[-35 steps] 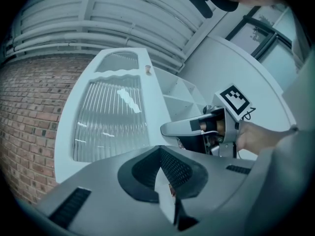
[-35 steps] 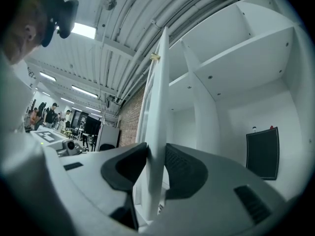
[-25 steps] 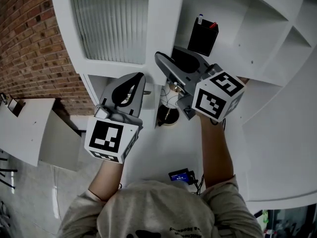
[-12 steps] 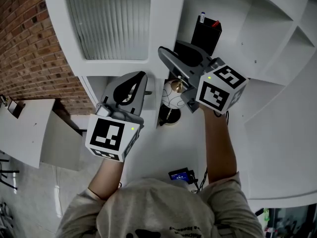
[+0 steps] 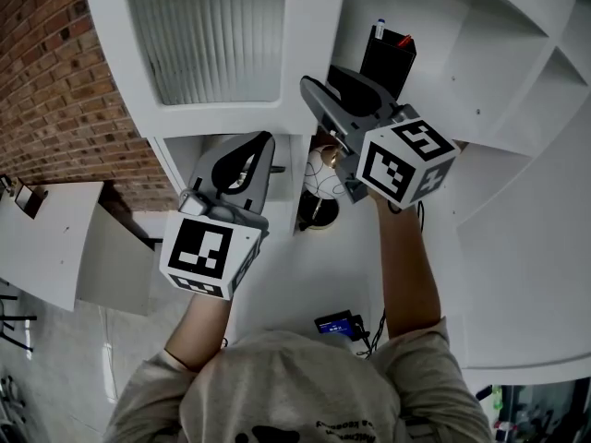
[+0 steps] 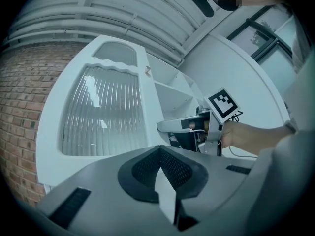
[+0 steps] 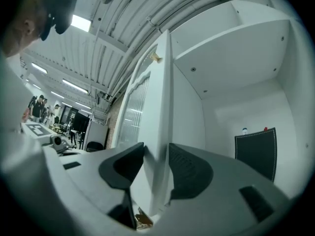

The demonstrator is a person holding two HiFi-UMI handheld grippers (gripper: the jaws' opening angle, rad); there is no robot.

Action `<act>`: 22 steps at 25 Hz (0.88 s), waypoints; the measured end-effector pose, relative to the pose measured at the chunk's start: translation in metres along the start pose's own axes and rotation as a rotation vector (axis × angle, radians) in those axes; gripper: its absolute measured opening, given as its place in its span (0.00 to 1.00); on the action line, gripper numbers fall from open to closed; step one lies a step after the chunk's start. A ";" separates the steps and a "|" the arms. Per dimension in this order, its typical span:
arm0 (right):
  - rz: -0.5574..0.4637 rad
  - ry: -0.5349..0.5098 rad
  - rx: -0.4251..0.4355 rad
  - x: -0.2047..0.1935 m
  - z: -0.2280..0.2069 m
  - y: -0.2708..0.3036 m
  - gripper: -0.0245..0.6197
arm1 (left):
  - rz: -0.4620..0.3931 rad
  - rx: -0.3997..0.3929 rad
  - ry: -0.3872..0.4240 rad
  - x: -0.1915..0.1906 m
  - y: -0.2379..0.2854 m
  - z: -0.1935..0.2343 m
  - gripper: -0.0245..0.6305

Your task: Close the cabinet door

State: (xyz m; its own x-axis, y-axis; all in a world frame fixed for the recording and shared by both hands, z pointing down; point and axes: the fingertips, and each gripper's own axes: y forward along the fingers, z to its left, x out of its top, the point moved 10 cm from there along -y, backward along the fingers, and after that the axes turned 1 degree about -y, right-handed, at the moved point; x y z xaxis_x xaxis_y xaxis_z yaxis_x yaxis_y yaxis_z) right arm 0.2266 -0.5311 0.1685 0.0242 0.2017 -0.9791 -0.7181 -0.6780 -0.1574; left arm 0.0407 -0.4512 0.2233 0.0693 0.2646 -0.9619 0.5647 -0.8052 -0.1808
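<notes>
The white cabinet door (image 5: 305,53) with its ribbed glass pane (image 5: 212,35) stands ajar, shown face-on in the left gripper view (image 6: 106,112). My right gripper (image 5: 319,81) straddles its free edge (image 7: 160,122). Its jaws have just been opening and now stand open, with the left pad (image 7: 123,163) a little off the door. The same gripper (image 6: 170,126) shows in the left gripper view, beside the door. My left gripper (image 5: 265,143) hovers below the door's lower rail, shut and empty (image 6: 160,154).
Inside the open cabinet stands a black pen holder (image 5: 388,55), also in the right gripper view (image 7: 256,149). A round ornament on a stand (image 5: 320,169) sits below the gripper. A small blue device (image 5: 335,325) lies on the counter. A brick wall (image 5: 55,81) runs along the left.
My right gripper has slid a little to the right and further along the door's edge, and its jaws have spread. The round ornament shows more. The left gripper has stayed put.
</notes>
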 end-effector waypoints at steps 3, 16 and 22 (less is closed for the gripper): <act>0.007 -0.007 -0.022 0.001 0.000 0.001 0.29 | 0.002 0.002 0.002 0.000 -0.002 0.000 0.05; 0.009 -0.022 -0.110 0.000 0.008 0.002 0.29 | 0.005 0.011 0.004 0.001 -0.013 0.001 0.05; 0.026 -0.066 -0.171 0.001 0.015 -0.002 0.29 | 0.001 0.015 0.007 0.003 -0.019 0.000 0.05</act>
State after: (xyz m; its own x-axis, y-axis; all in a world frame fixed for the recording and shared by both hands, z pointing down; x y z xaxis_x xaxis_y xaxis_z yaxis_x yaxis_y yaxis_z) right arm 0.2177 -0.5190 0.1697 -0.0421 0.2247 -0.9735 -0.5889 -0.7927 -0.1575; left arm 0.0303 -0.4345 0.2235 0.0754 0.2670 -0.9607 0.5519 -0.8136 -0.1828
